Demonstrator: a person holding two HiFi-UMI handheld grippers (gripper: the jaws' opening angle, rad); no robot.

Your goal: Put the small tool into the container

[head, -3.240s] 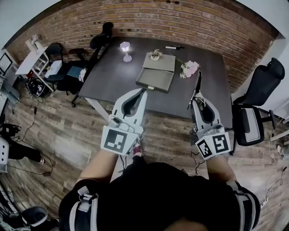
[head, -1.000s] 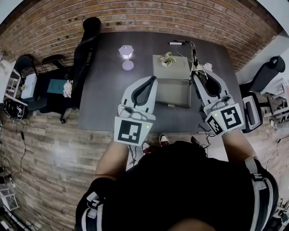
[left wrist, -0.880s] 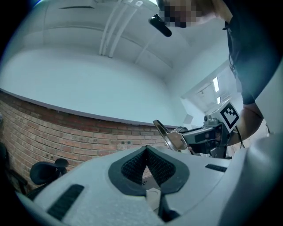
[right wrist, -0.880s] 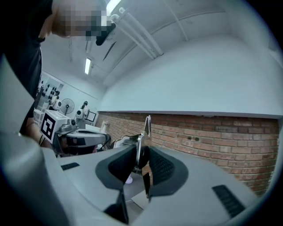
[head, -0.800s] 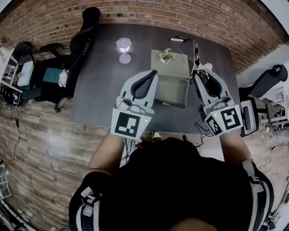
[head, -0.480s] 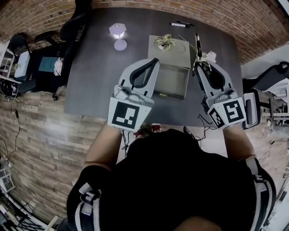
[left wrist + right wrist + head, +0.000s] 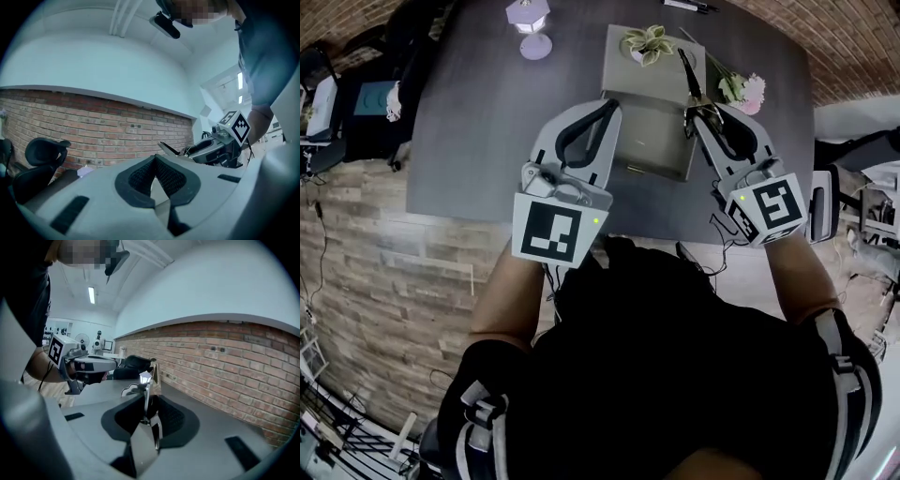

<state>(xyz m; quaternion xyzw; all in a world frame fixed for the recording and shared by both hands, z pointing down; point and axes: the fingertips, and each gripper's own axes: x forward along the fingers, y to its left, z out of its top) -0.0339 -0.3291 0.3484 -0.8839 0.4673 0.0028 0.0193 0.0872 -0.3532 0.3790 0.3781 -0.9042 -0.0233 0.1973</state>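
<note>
grey metal small tool (image 7: 687,75) clamped upright in the right hand-held gripper (image 7: 699,112), poised over the right edge of the open container (image 7: 647,172) on the dark bench (image 7: 487,141), not yet inside. left hand-held gripper (image 7: 607,105) clenched on nothing, hovering at the container's left edge. seems about halfway: tool in grasp and at the box, lowering and letting go left to do. counting: one small tool, one container with open lid (image 7: 628,77), two hand-held grippers, one lamp (image 7: 530,21), one potted plant (image 7: 649,42), one pink flower sprig (image 7: 746,89).
</note>
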